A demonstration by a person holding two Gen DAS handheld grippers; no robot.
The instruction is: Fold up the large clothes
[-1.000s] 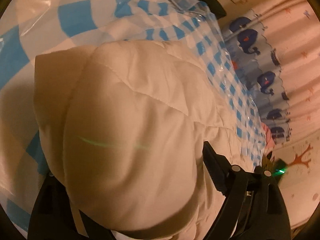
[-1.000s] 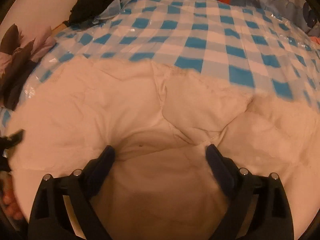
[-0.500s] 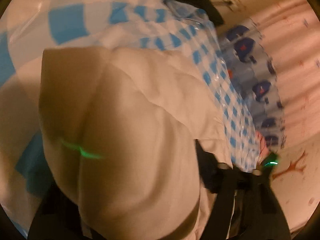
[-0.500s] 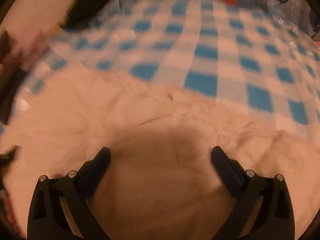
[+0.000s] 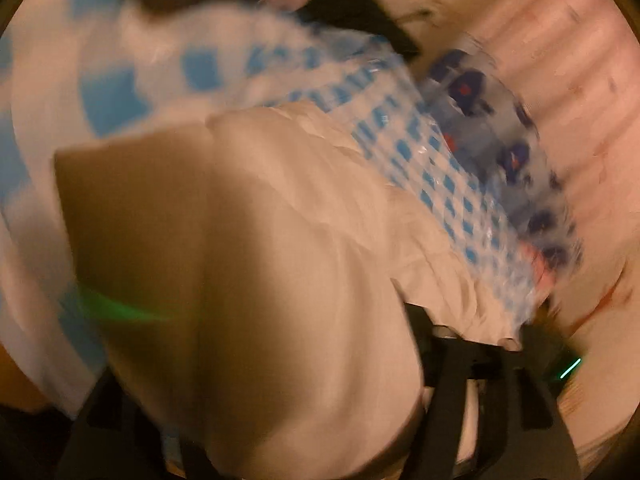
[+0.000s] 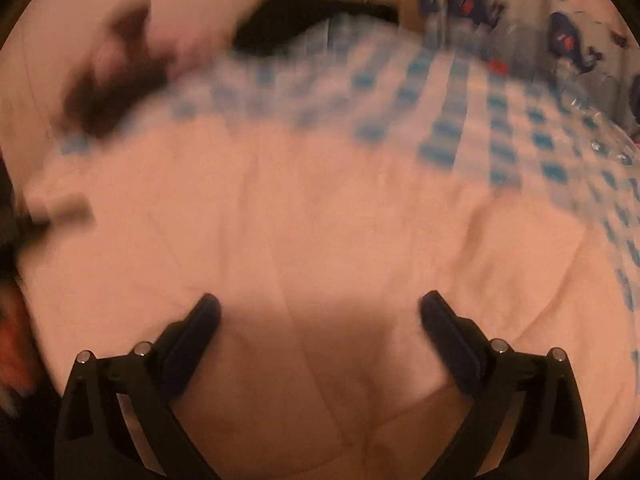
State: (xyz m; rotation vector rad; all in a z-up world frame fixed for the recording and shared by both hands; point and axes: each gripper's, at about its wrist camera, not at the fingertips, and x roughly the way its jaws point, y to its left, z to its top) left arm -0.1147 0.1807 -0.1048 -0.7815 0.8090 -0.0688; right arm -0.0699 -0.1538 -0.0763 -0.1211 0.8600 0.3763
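Note:
A puffy white quilted garment (image 5: 240,220) lies on a blue-and-white checked cloth (image 5: 120,92). A thick fold of it bulges between the jaws of my left gripper (image 5: 264,360), which are opening. The fabric hides the left finger, and only the right finger (image 5: 420,320) shows against it. In the right wrist view the same garment (image 6: 320,220) spreads flat and wide. My right gripper (image 6: 320,308) hangs open over it with nothing between its pads. Both views are blurred by motion.
The checked cloth (image 6: 460,120) runs on past the garment's far edge. Dark clothing (image 6: 288,16) lies at the back, also seen as a dark heap (image 5: 352,0). A whale-patterned fabric (image 5: 500,128) borders the right side, before a pale curtain (image 5: 580,60).
My left gripper has swung sideways with the garment fold still bulging between its jaws. My right gripper has let go, widened and slid across the flat garment, and its view has rolled.

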